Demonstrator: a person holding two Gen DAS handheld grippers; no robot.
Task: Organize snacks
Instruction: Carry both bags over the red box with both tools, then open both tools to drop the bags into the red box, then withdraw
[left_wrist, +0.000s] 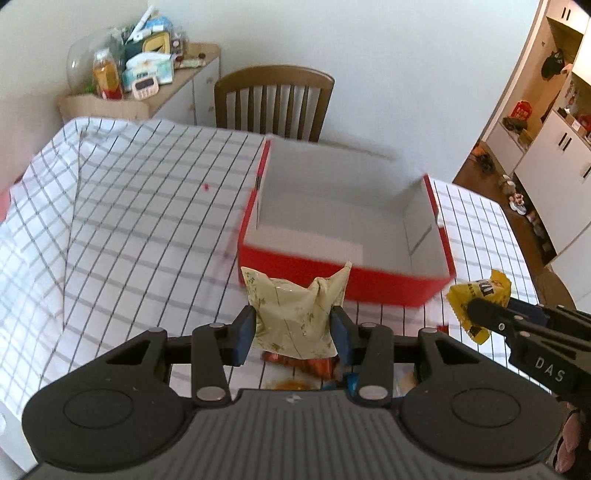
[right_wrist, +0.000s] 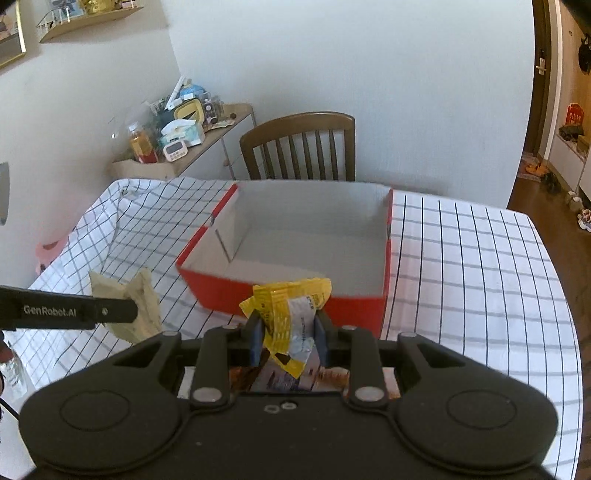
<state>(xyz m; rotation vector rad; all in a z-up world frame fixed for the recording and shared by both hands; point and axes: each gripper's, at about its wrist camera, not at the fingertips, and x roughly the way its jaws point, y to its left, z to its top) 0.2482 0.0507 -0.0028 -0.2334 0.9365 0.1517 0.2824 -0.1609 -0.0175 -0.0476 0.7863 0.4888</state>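
Observation:
My left gripper (left_wrist: 293, 326) is shut on a cream snack packet with a leaf print (left_wrist: 295, 314), held above the table just short of the red box (left_wrist: 332, 271). The box is open, white inside and empty. My right gripper (right_wrist: 288, 334) is shut on a yellow candy packet (right_wrist: 286, 314), also held in front of the box (right_wrist: 288, 295). The yellow packet shows at the right of the left wrist view (left_wrist: 480, 299); the cream packet shows at the left of the right wrist view (right_wrist: 133, 306). More snack packets (left_wrist: 310, 365) lie on the table under the grippers, mostly hidden.
The table has a white checked cloth (left_wrist: 129, 221). A wooden chair (left_wrist: 273, 99) stands behind the box. A cluttered side cabinet (left_wrist: 140, 85) is at the back left. White cupboards (left_wrist: 554, 158) and a wood floor are at the right.

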